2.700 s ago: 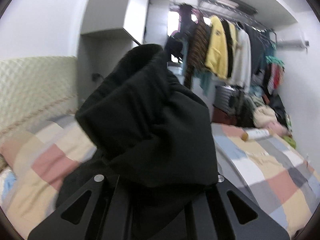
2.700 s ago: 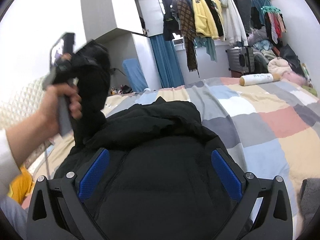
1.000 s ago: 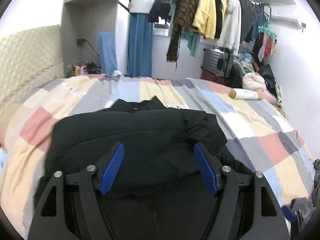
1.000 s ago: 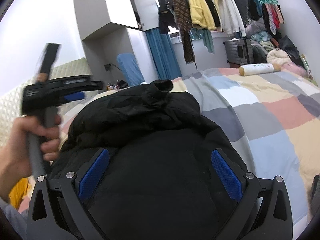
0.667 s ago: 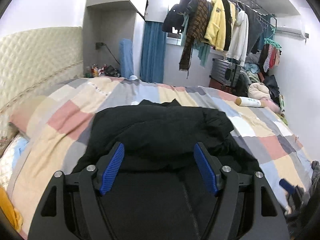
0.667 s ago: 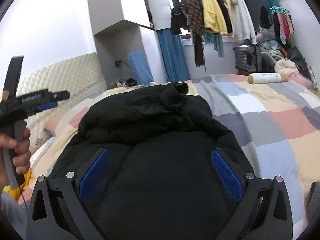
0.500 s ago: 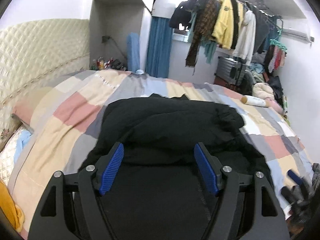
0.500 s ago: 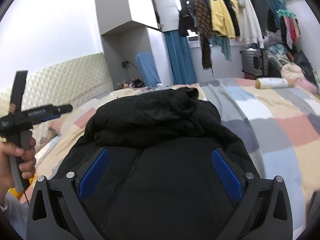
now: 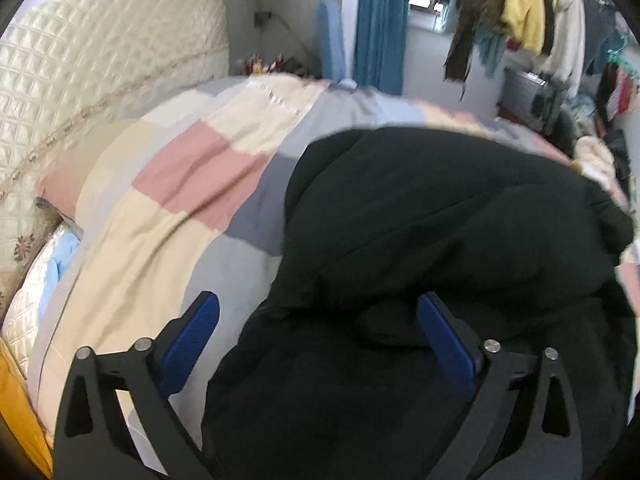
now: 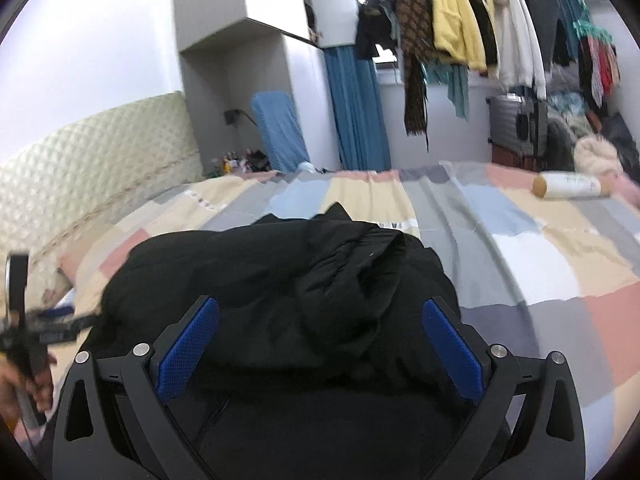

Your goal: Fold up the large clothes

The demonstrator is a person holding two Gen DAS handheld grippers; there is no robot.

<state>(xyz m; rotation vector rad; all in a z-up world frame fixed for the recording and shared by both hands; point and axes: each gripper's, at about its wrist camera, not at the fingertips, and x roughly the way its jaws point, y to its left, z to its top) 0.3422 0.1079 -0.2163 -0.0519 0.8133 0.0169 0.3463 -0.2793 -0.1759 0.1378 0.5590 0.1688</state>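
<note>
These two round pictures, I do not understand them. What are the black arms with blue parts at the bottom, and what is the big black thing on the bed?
No robot here: a person holds one hand tool in each hand, each with a camera looking forward along its jaws. One picture comes from the left gripper, the other from the right gripper. The blue parts are its pads. Both jaws stand wide open and hold nothing. The black jacket lies bunched on the patchwork bedspread. At the left edge of the right view you see the person's left hand holding the other tool. Clothes hang on a rail behind.
</note>
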